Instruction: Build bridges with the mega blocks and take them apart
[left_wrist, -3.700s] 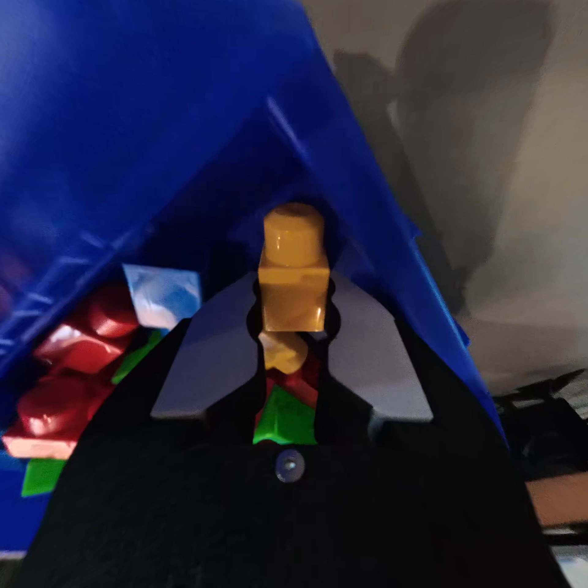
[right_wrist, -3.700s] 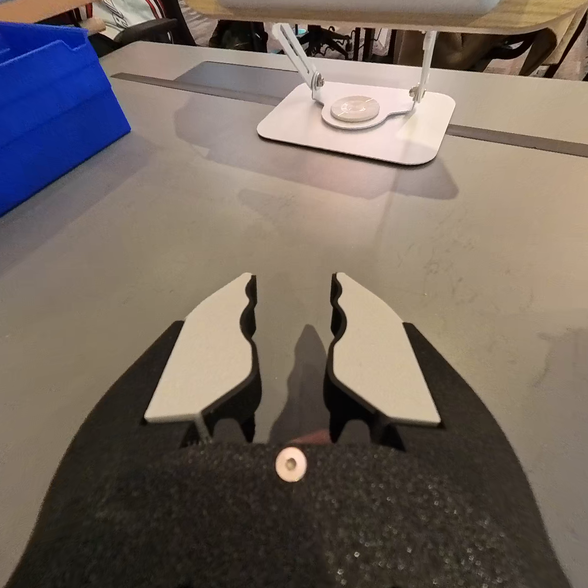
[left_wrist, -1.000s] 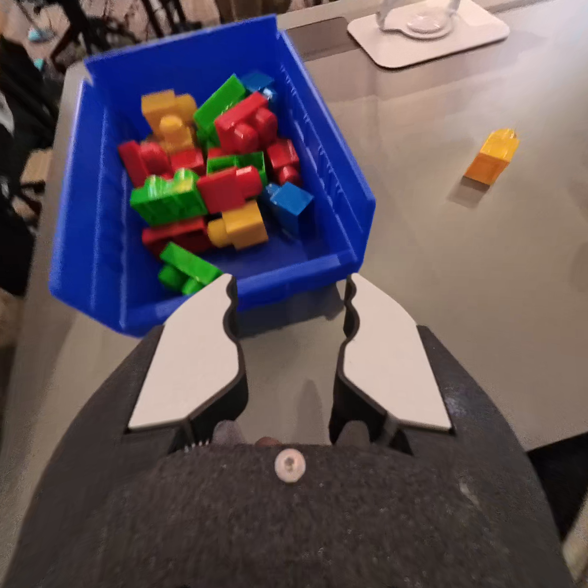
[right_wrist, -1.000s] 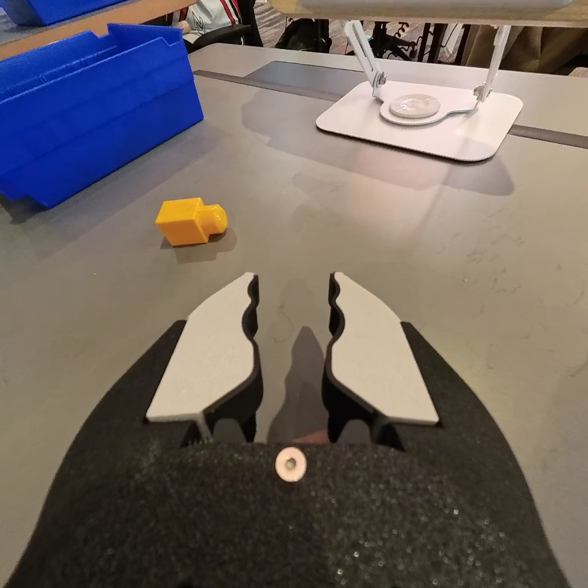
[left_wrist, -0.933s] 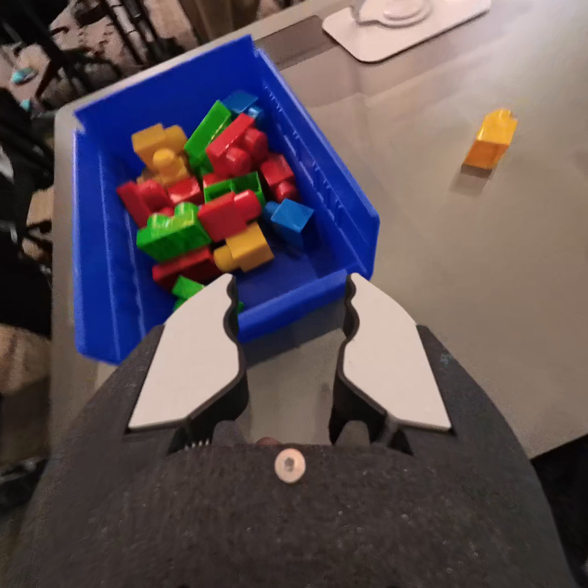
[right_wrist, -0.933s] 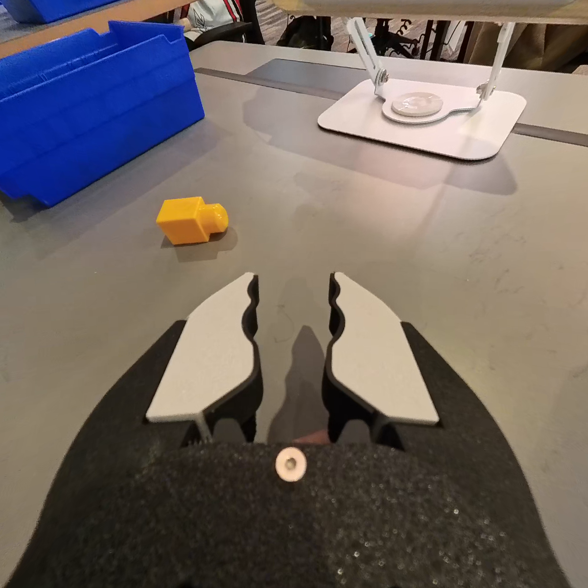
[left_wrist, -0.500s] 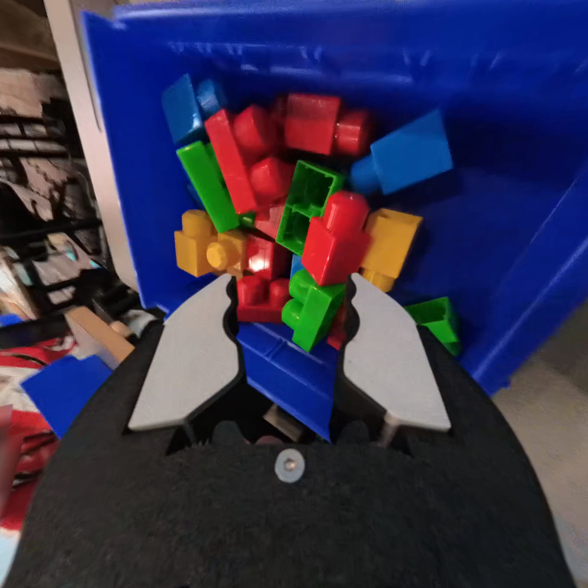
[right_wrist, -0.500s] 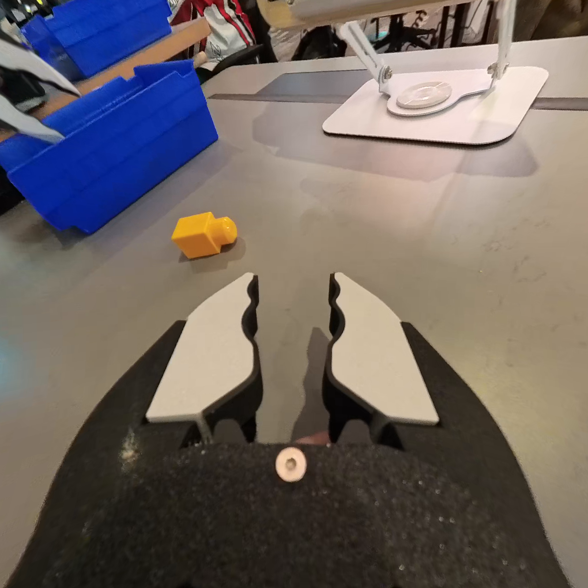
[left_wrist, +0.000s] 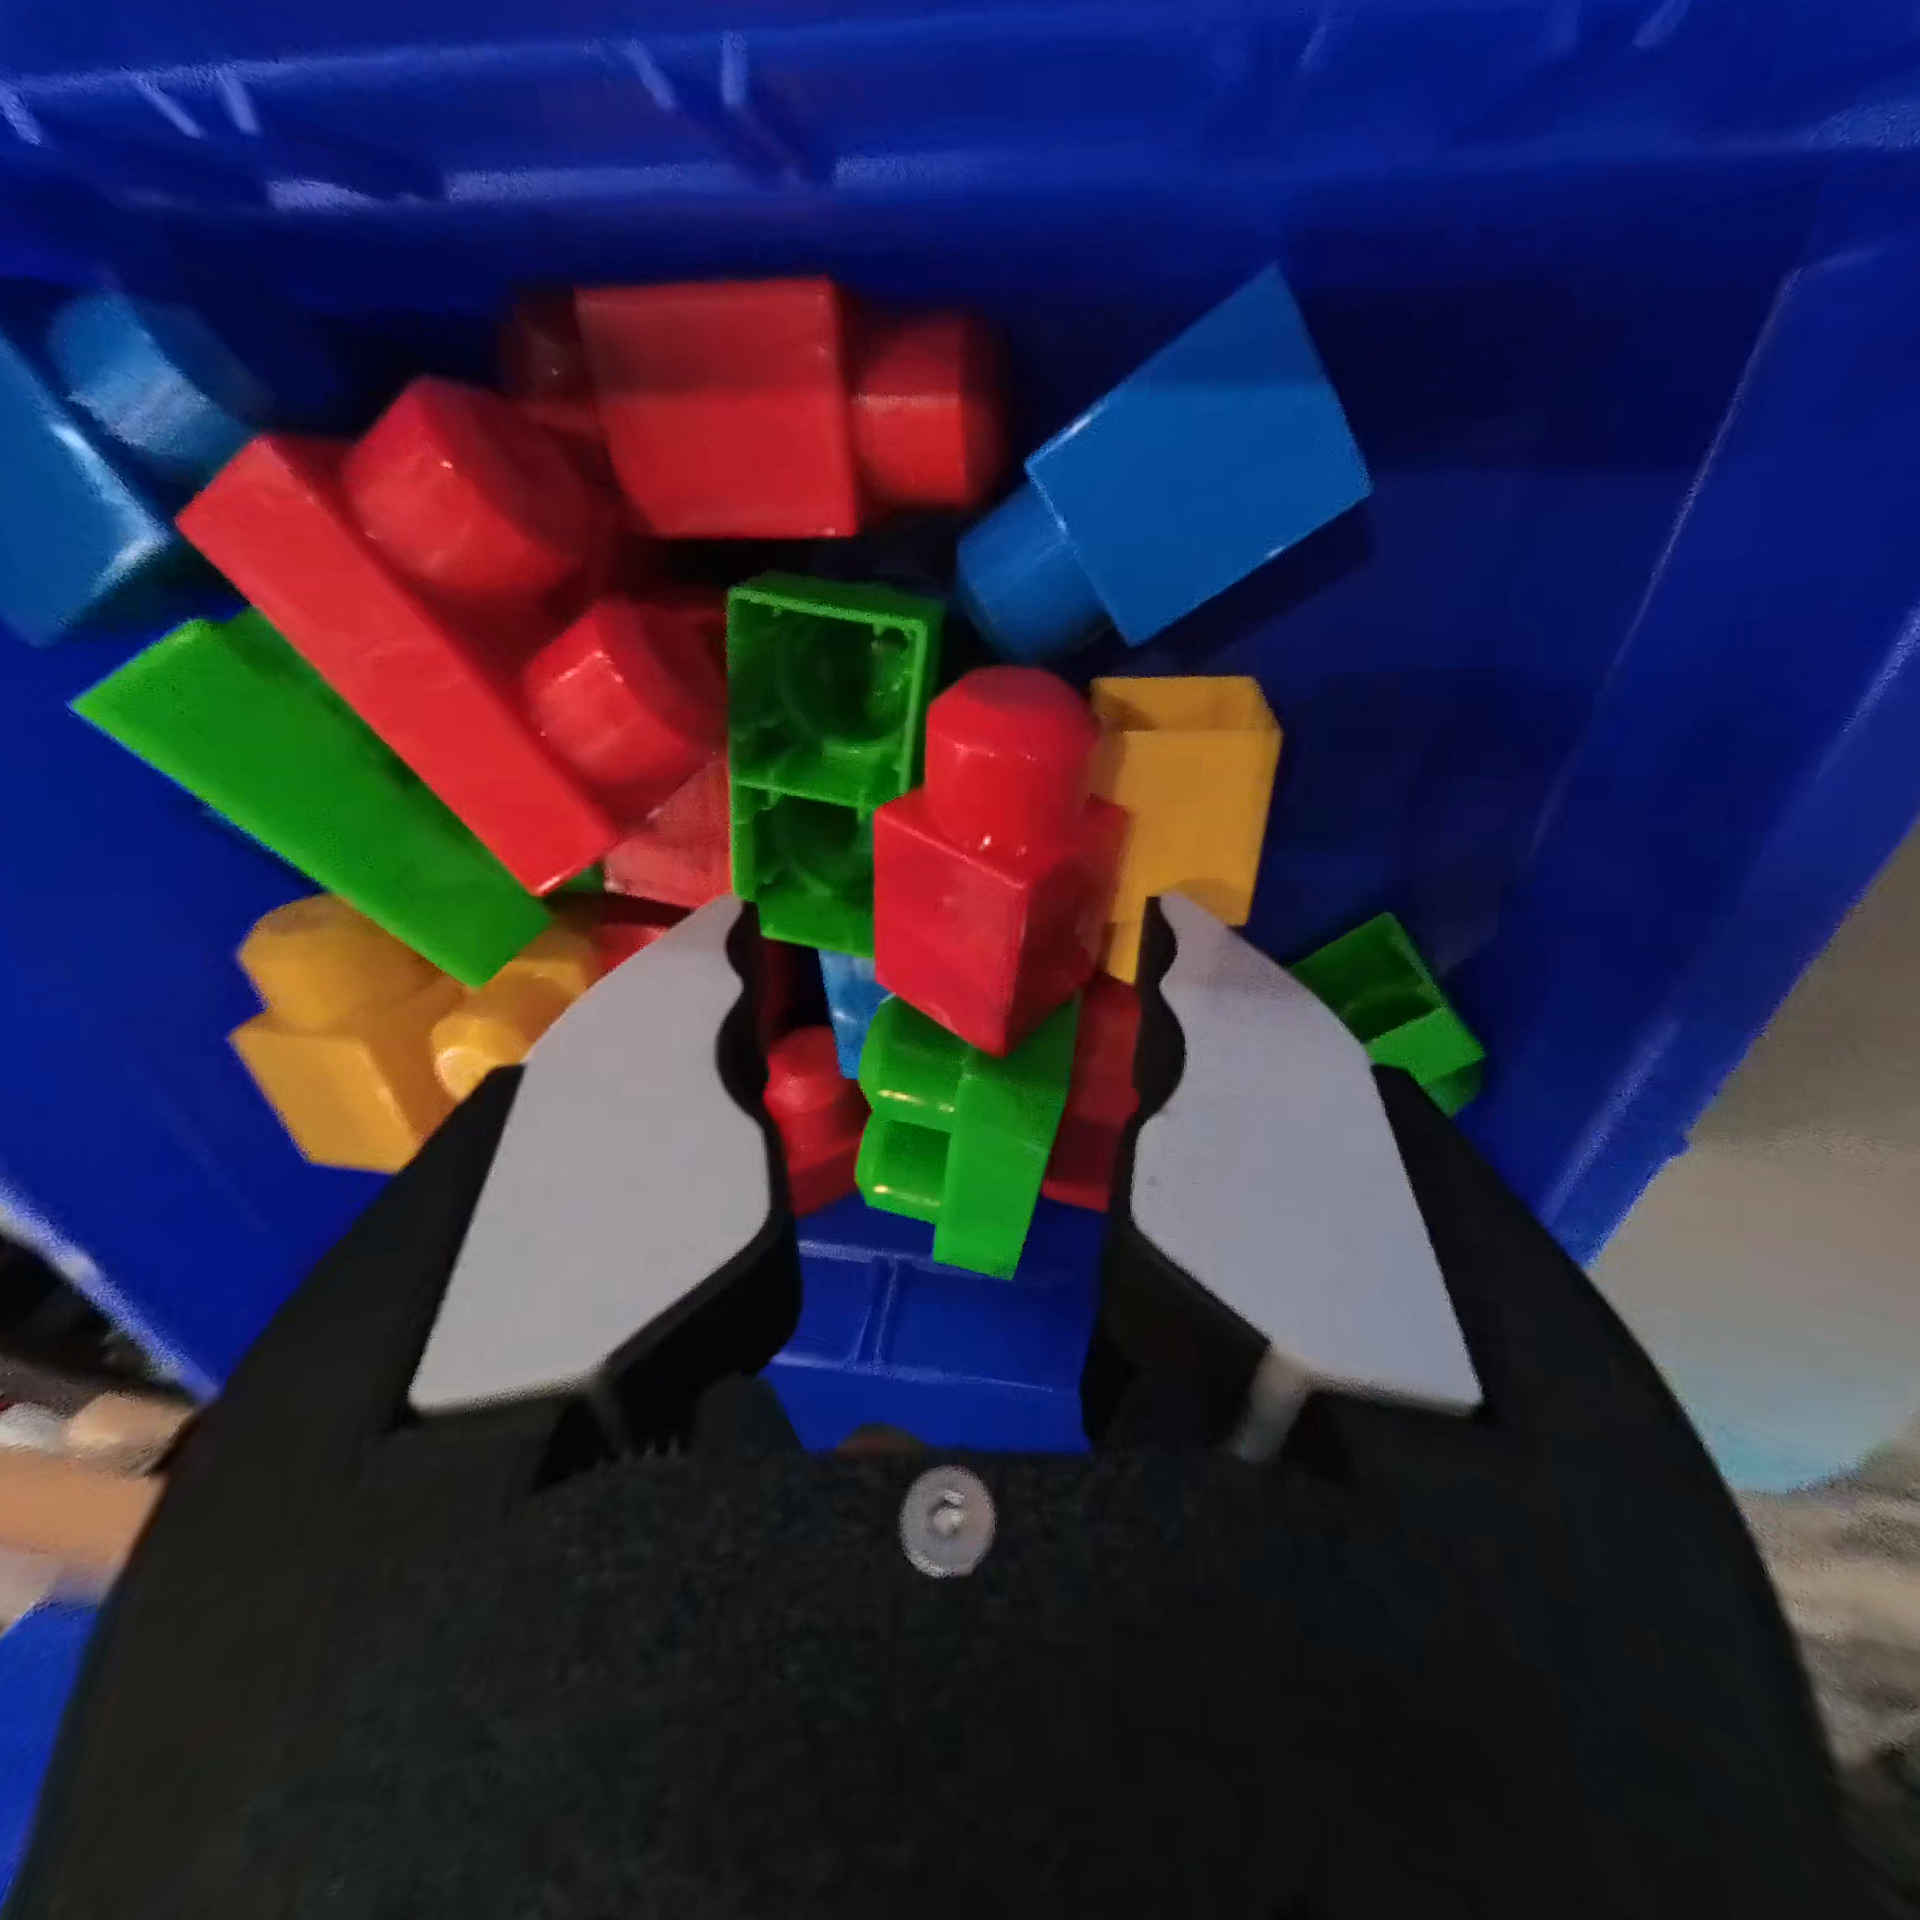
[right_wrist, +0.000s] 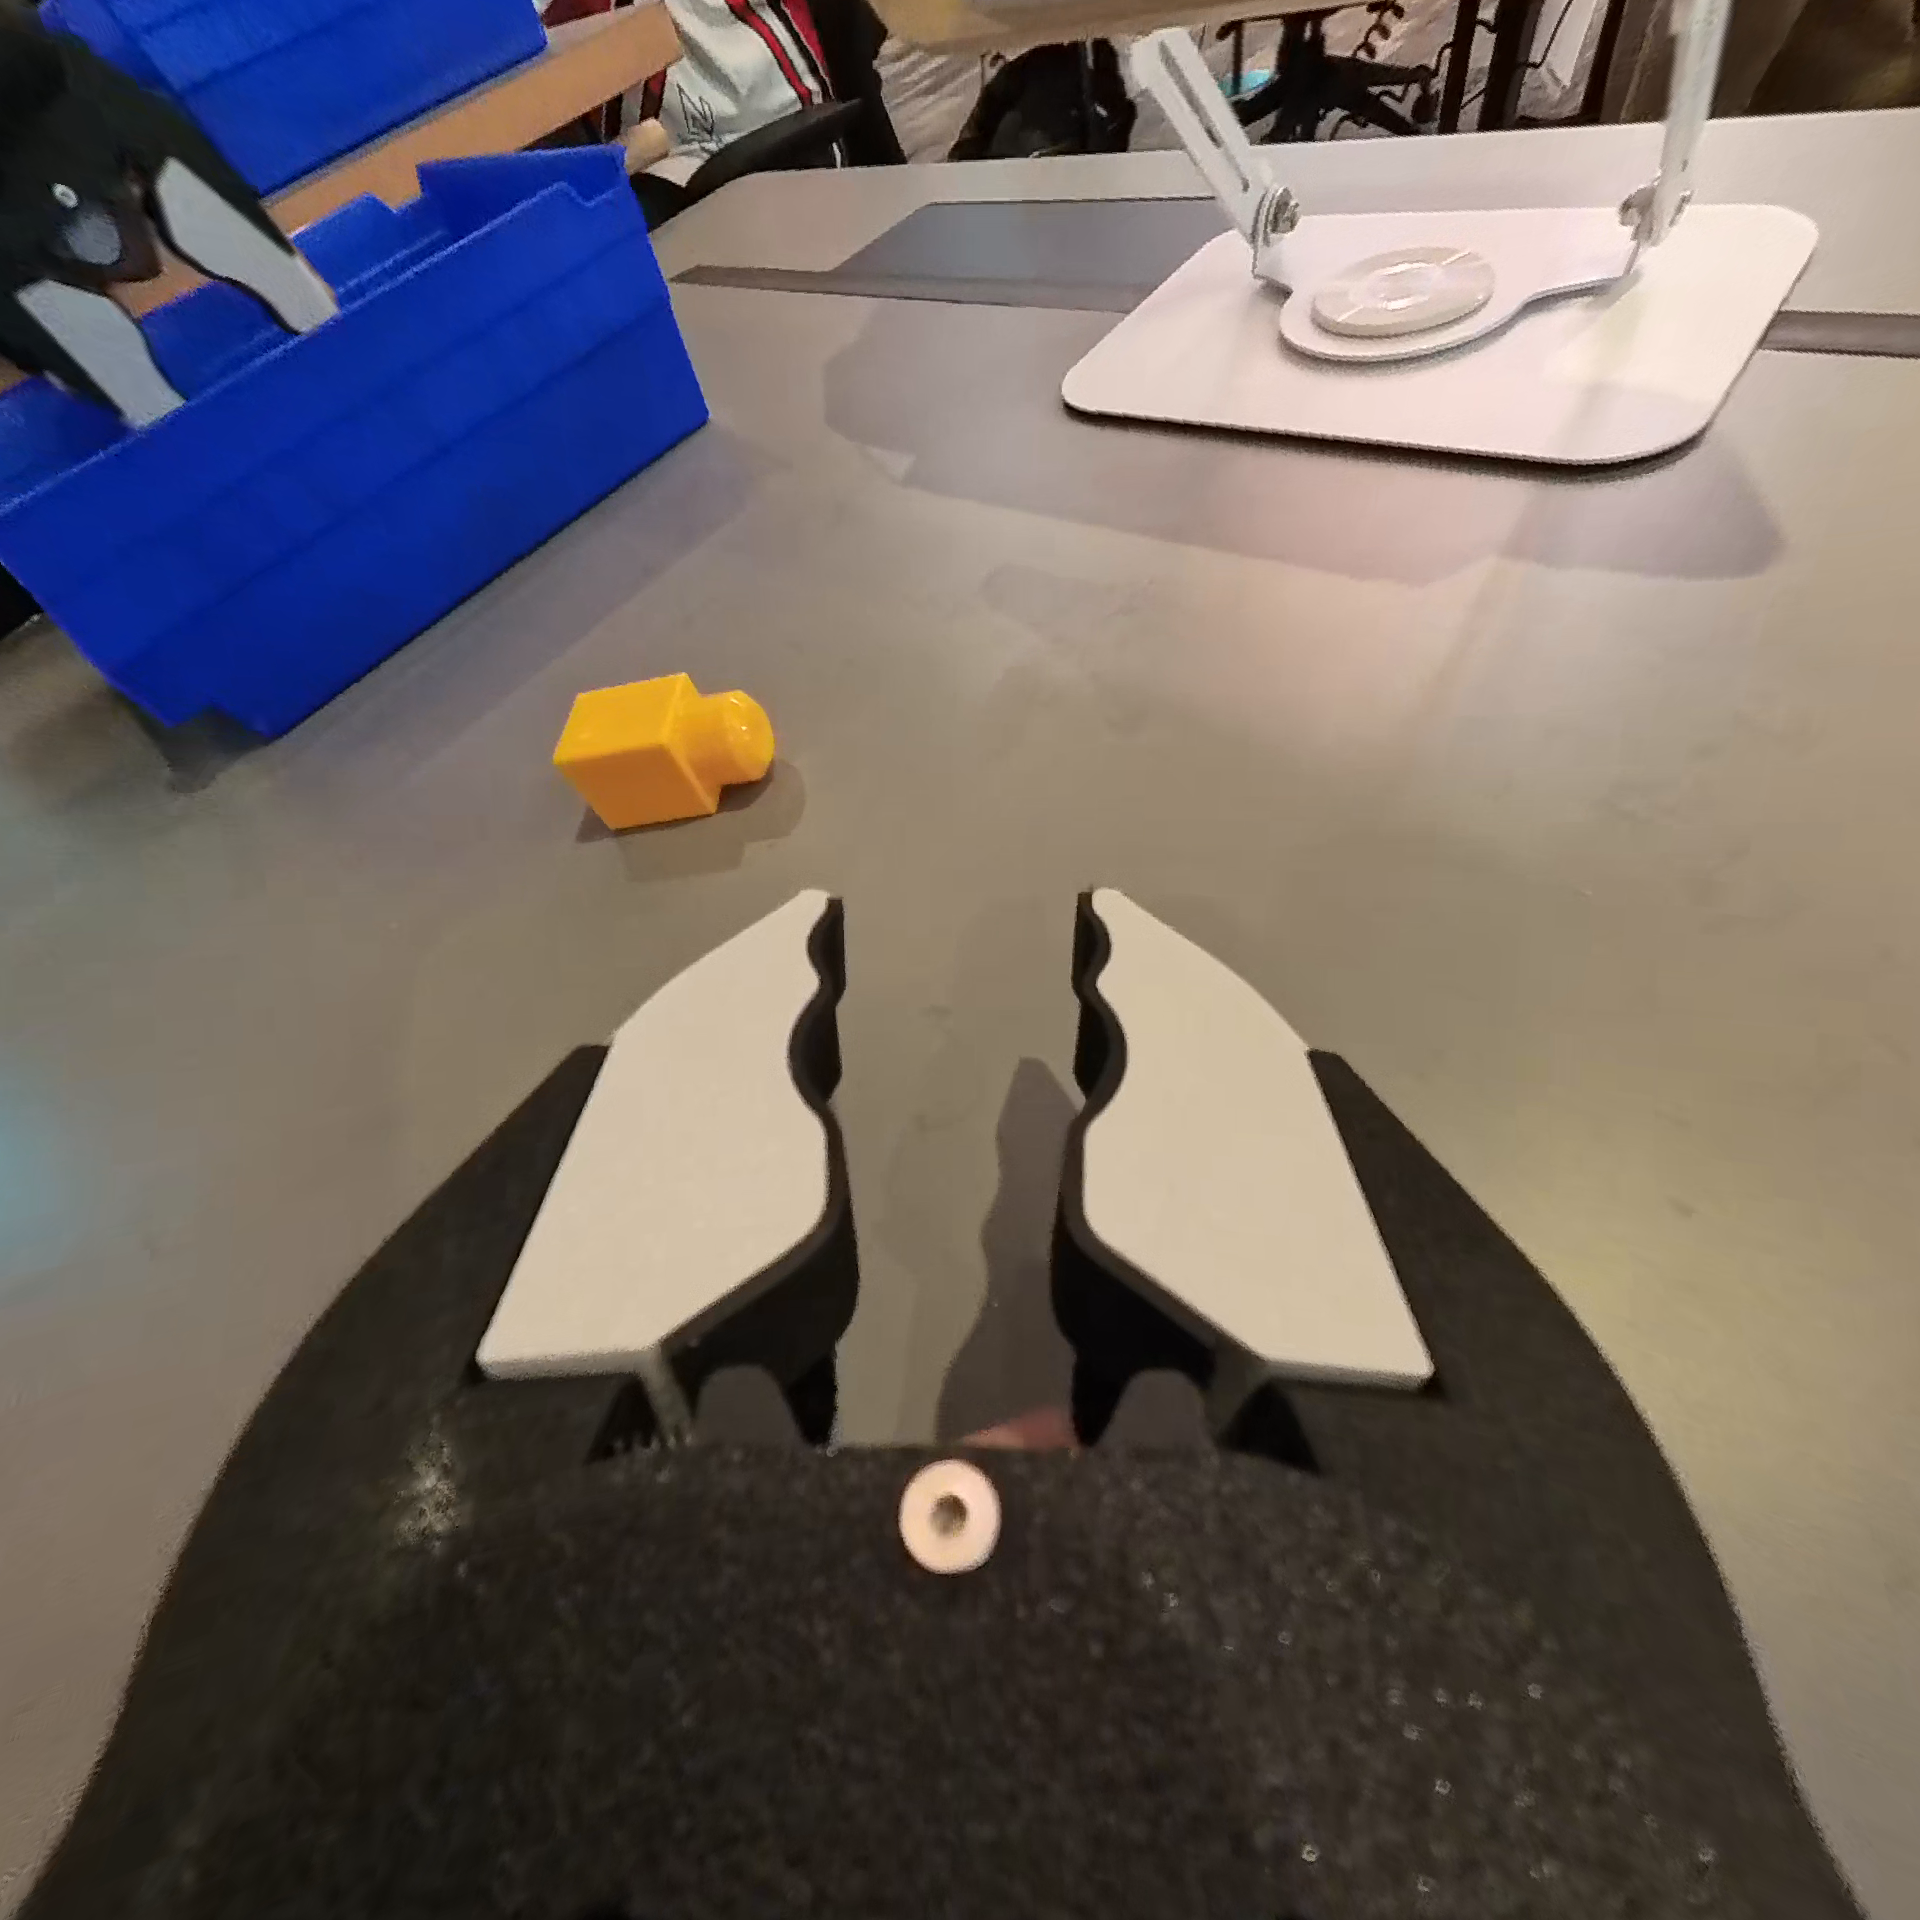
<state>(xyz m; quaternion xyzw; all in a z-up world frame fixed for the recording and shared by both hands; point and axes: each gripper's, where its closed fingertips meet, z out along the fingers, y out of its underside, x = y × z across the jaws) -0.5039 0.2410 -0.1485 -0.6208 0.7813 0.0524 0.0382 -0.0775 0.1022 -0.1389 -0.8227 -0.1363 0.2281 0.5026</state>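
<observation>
we had our left gripper (left_wrist: 940, 925) spread wide and empty, dipped into the blue bin (left_wrist: 1714, 727), with the single-stud red block (left_wrist: 987, 873) just ahead of the tips at the centre of the frame, a little right of the midline. its long axis ran up the frame, stud pointing to the top, so the jaws stood on either flank of its body, and we judged a short push forward would bracket it. the crowding was the trouble: a green block (left_wrist: 966, 1122) lay under it between the fingers, a hollow green one (left_wrist: 821, 748) pressed on its left, a yellow one (left_wrist: 1195, 790) on its right beside the right fingertip. long red (left_wrist: 395, 655) and green (left_wrist: 301, 790) blocks filled the left of the frame, a blue one (left_wrist: 1195, 457) the upper right.

our right gripper (right_wrist: 956, 904) hung part open over the grey table (right_wrist: 1351, 779), holding nothing. a yellow block (right_wrist: 655, 748) lay on its side in the left middle of that frame, stud pointing right, near the bin and apart from it. a white stand (right_wrist: 1403, 343) sat at upper right. no bridge was started, we judged.
</observation>
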